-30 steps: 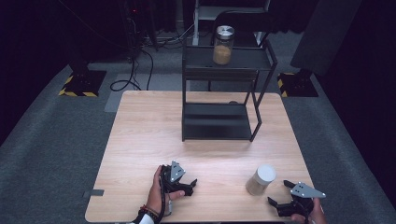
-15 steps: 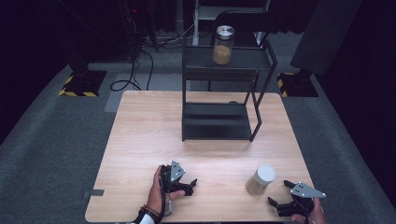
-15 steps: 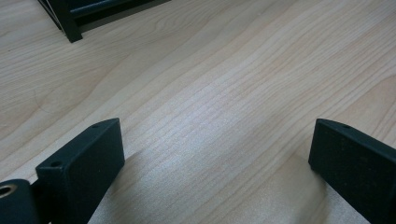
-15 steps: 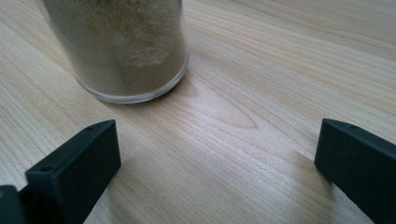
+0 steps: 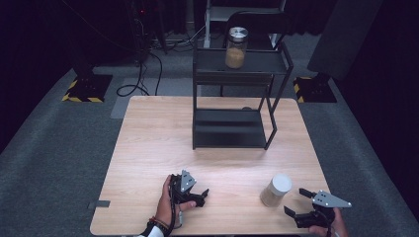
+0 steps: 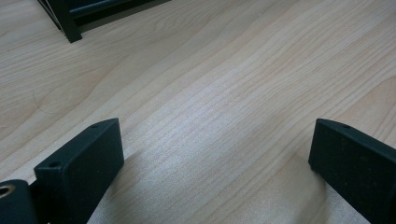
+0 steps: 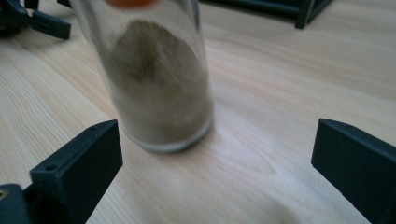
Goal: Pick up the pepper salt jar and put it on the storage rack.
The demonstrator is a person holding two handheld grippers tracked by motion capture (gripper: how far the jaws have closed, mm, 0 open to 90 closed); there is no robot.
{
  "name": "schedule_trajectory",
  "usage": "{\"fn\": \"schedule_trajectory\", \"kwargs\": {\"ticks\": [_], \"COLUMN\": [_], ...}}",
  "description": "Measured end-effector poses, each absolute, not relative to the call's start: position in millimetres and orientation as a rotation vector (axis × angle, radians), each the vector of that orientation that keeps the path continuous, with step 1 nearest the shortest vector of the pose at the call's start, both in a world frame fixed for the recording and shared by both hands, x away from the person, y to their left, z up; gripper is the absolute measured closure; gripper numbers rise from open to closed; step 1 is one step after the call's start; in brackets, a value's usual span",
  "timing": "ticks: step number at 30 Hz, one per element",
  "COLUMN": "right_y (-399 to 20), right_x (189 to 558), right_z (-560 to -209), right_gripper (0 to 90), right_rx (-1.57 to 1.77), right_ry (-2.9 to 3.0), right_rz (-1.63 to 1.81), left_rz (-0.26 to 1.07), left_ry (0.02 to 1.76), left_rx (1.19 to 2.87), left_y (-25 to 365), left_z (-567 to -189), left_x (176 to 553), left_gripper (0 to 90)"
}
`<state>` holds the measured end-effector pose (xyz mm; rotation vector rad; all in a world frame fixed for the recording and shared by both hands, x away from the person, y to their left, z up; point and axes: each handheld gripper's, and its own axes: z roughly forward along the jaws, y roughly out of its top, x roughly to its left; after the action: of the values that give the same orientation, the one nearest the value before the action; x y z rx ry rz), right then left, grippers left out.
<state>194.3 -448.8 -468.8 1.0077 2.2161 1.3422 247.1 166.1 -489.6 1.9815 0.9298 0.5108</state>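
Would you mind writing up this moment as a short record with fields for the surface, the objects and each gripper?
surface: wooden table
rack: black two-tier metal shelf at the table's far side
top shelf: jar with metal lid, tan contents
near edge: jar with white lid, upright on the table, brownish contents
left gripper: open, over bare wood
right gripper: open, facing the white-lidded jar, not touching it

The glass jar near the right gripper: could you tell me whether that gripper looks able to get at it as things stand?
Probably yes. The right gripper is open, and the glass jar stands upright just ahead of its jaws, slightly toward one side, with bare wooden table between them. The left gripper sits well off to the side.
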Motion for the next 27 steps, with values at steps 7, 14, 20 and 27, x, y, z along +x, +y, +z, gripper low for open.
{"fn": "schedule_trajectory", "kwargs": {"ticks": [7, 14, 20, 27], "right_y": [-438.7, -430.0, -417.7, -413.2], "right_x": [199.1, 203.7, 206.7, 212.1], "right_z": [-455.0, -448.9, -450.3, -460.4], "right_gripper": [1.3, 2.3, 10.2, 18.7], "right_rx": [0.943, 0.929, 0.92, 0.957], "right_ry": [2.215, 2.2, 2.188, 2.155], "right_rz": [1.404, 1.47, 1.477, 1.527], "left_rz": [0.511, 0.51, 0.511, 0.51], "left_ry": [0.93, 0.928, 0.928, 0.928], "left_rx": [1.981, 1.982, 1.983, 1.982], "left_y": [166.1, 166.2, 166.2, 166.3], "left_z": [-489.6, -489.5, -489.5, -489.6], "left_x": [247.1, 247.1, 247.1, 247.2], "left_gripper": [3.1, 3.1, 3.2, 3.2]}}
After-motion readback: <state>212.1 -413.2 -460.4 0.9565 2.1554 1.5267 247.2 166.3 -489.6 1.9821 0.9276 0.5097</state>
